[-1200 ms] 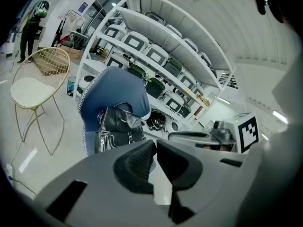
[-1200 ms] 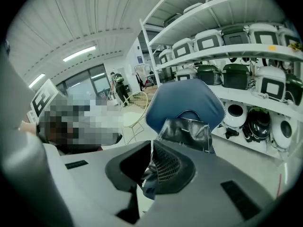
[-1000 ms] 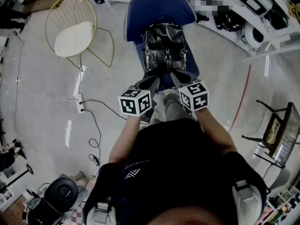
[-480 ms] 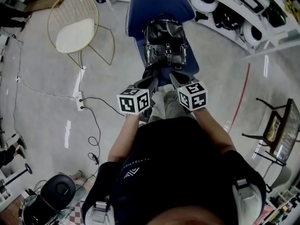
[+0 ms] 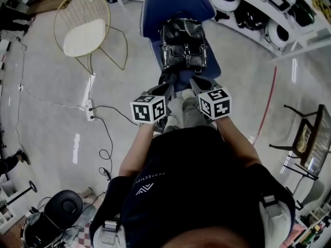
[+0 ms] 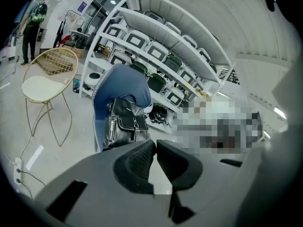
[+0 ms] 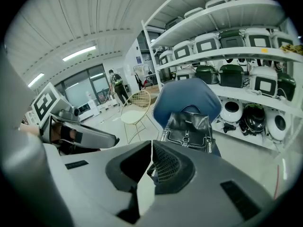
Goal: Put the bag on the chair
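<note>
On the blue chair (image 5: 155, 6), against its backrest, the black bag (image 5: 182, 44) stands upright. Just in front of the chair, the left hand-held gripper (image 5: 166, 81) and the right hand-held gripper (image 5: 196, 81) hover clenched and empty, clear of the bag.

Chair (image 5: 152, 19) legs out of sight beneath seat and bag (image 5: 182, 43).

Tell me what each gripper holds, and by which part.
Nothing: the left gripper and right gripper are shut and empty; the bag sits free on the blue chair.
</note>
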